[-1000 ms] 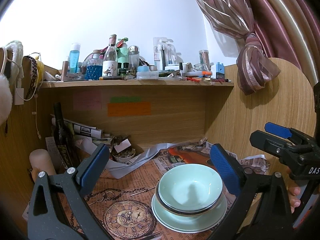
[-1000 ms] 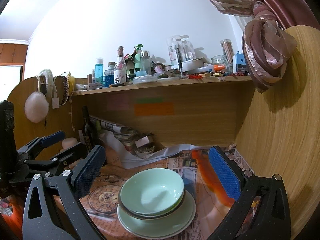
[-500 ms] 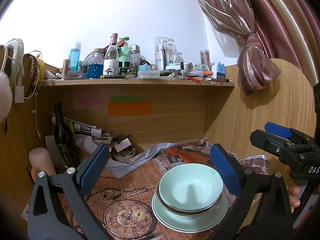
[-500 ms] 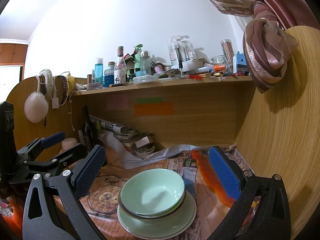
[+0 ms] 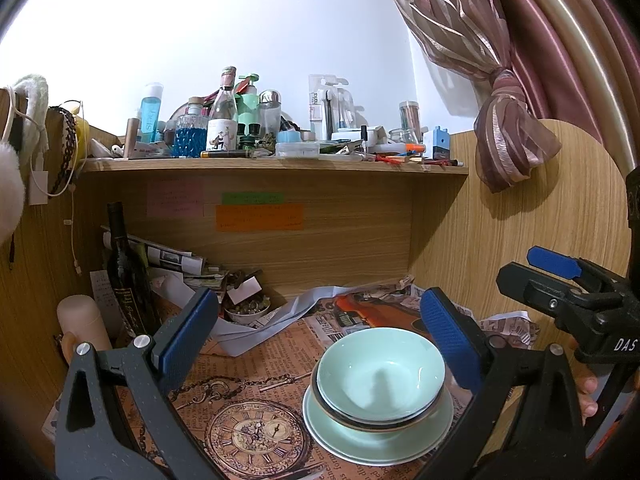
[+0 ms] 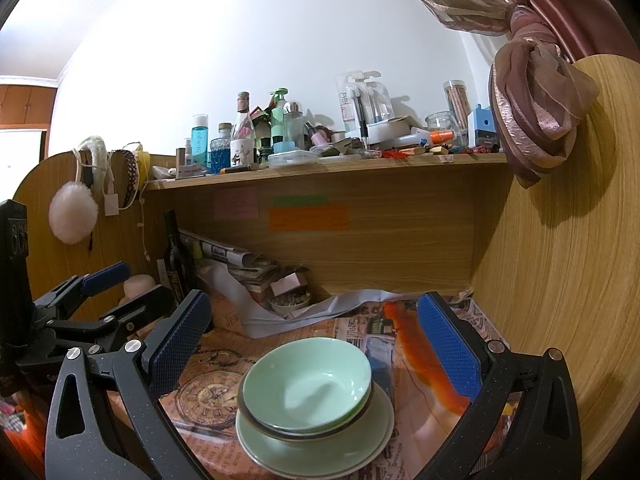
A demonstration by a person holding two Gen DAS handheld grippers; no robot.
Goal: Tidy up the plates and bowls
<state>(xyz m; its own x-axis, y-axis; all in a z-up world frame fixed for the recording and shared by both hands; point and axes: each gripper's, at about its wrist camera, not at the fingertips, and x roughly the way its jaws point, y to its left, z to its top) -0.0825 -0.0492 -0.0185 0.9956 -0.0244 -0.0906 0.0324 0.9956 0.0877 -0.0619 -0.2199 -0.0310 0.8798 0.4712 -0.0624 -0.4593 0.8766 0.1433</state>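
A pale green bowl (image 5: pixel 380 376) sits nested in a dark-rimmed bowl (image 5: pixel 372 420) on a pale green plate (image 5: pixel 352 448), stacked on the newspaper-covered desk. The stack also shows in the right wrist view (image 6: pixel 308 384). My left gripper (image 5: pixel 316 340) is open and empty, held back above the stack. My right gripper (image 6: pixel 312 344) is open and empty, also above the stack. The right gripper shows at the right edge of the left wrist view (image 5: pixel 560 280); the left gripper shows at the left of the right wrist view (image 6: pixel 92 300).
A dark wine bottle (image 5: pixel 124 276), rolled newspapers (image 5: pixel 168 256) and a small dish of bits (image 5: pixel 246 308) stand at the back left. A cluttered shelf (image 5: pixel 272 164) hangs above. Wooden side panels (image 6: pixel 560 280) close in both sides. A cream cylinder (image 5: pixel 80 320) stands at left.
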